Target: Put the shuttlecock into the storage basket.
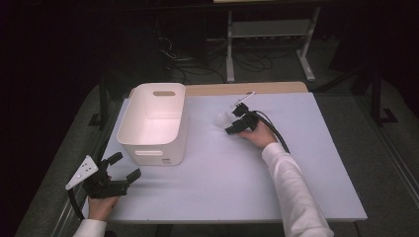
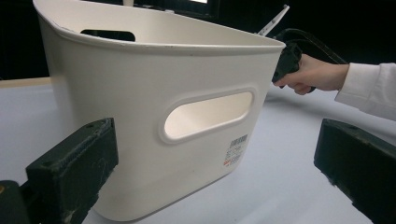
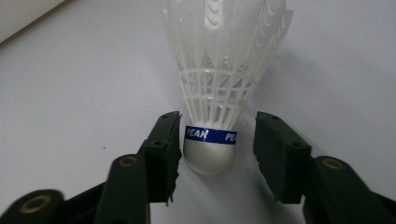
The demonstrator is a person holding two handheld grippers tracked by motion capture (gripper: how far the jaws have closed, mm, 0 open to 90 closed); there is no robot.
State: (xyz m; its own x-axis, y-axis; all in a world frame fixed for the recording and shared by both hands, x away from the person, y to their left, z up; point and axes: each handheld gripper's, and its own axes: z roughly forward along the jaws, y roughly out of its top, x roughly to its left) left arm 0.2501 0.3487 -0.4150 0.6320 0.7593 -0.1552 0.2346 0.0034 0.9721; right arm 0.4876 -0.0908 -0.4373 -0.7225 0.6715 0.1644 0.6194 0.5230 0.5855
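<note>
So the shuttlecock [image 3: 219, 88] was found lying on the pale desk [image 1: 247, 187], a bit right of the white bin [image 1: 153, 123] and clearly apart from it. In the right gripper view it was seen lengthwise, its rounded white cork end pointed back toward the camera and the plastic skirt fanned out away from it. A blue band with white lettering was wrapped round the base of the cork.

The right tool [image 3: 218, 149] was brought in low around that cork end, with the cork sat right between the two black jaws. The jaw on the left of that view was pretty much touching the blue band, while a small gap was left on the other side, so the shuttlecock wasn't really pinched yet, more like bracketed. The jaws were only partly spread. In the high view the same tool was held flat over the desk by the right hand [image 1: 259, 136], with its cable trailed off toward the sleeve.

The left tool [image 1: 124, 166] was parked near the front left corner of the desk, just beside the bin's near wall, and its jaws were spread wide with nothing caught between them. In the left gripper view the bin's side was seen up close, with the oval handle cutout and a small label near the bottom.
</note>
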